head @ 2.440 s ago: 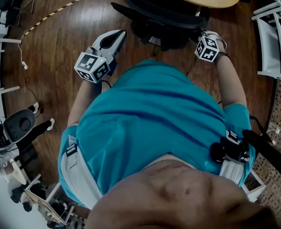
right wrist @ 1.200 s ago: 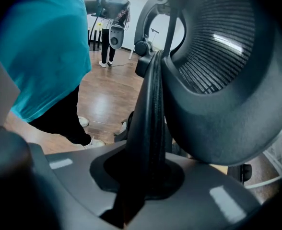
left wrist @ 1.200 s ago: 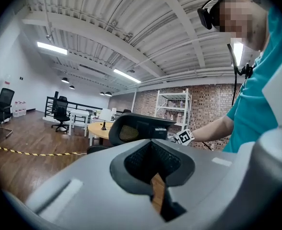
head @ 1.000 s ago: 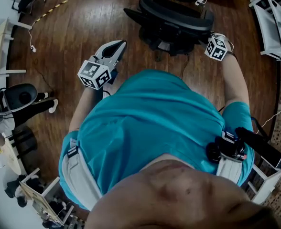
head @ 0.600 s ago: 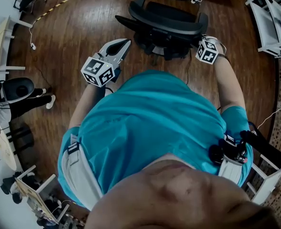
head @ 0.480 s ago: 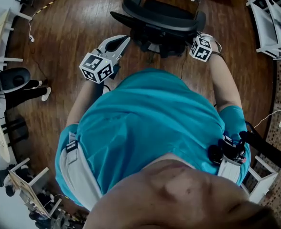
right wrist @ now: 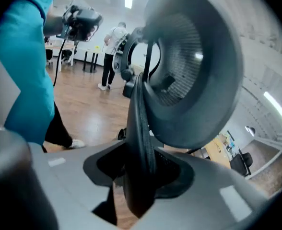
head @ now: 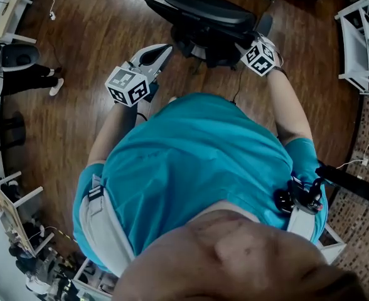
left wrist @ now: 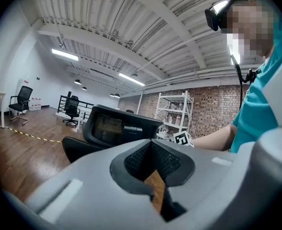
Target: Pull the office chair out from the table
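Observation:
The black office chair stands on the wood floor at the top of the head view, its curved backrest towards me and no table beside it. My right gripper is at the backrest's right end. In the right gripper view the backrest's edge runs between the jaws of the right gripper. These jaws are opening, and a dark gap shows on the edge's left side. My left gripper hovers left of the chair, touching nothing. It is shut and empty, pointing towards the chair.
White shelving stands at the right edge. A person is at the upper left, near a desk. The right gripper view shows another standing person. A cable lies on the floor at right.
The table seen above the chair in the earliest frame is out of view. The chair and my right gripper have shifted left in the view. The left gripper stays shut.

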`<action>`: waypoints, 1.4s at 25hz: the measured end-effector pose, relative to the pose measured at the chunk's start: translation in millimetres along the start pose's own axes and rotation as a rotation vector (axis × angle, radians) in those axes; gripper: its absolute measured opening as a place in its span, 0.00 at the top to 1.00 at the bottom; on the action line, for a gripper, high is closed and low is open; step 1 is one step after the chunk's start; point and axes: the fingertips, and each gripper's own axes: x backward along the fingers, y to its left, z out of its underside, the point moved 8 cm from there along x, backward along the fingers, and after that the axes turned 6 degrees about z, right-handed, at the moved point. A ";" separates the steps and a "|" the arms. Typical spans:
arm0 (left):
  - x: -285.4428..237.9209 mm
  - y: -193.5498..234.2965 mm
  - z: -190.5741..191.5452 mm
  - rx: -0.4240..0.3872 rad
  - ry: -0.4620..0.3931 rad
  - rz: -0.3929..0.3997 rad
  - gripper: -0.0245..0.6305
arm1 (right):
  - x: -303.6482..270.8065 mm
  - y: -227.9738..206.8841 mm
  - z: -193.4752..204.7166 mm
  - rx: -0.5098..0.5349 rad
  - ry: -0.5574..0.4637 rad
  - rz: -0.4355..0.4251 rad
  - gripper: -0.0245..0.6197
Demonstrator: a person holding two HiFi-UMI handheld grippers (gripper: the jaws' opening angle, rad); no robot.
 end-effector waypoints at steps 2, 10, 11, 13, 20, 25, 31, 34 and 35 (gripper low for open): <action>14.4 -9.7 7.1 -0.011 -0.013 -0.017 0.96 | 23.5 6.3 7.4 -0.089 -0.110 0.066 0.64; 70.2 -5.8 -8.0 -0.039 -0.032 0.044 0.96 | 175.9 34.2 -34.0 -0.509 -0.594 0.338 0.64; 79.9 -5.3 -10.4 -0.037 -0.030 0.061 0.96 | 185.3 50.2 -43.0 -0.556 -0.631 0.329 0.66; 99.3 -5.6 -13.6 -0.038 -0.026 0.096 0.96 | 194.3 81.4 -61.9 -0.645 -0.699 0.296 0.66; 127.6 -30.7 -3.1 -0.029 0.000 0.173 0.96 | 219.2 148.8 -106.8 -0.727 -0.817 0.224 0.68; 122.5 -82.0 20.6 -0.062 -0.015 0.182 0.96 | 253.7 173.6 -77.7 -0.719 -0.866 0.196 0.77; 116.0 -149.6 51.5 -0.057 -0.056 0.130 0.96 | 281.5 201.2 -15.2 -0.790 -0.871 0.127 0.96; 109.9 -165.9 52.9 -0.048 -0.068 0.129 0.96 | 289.7 200.6 -2.8 -0.778 -0.847 0.114 0.96; 111.0 -169.5 52.3 -0.049 -0.075 0.132 0.96 | 292.0 201.6 -1.3 -0.781 -0.844 0.115 0.96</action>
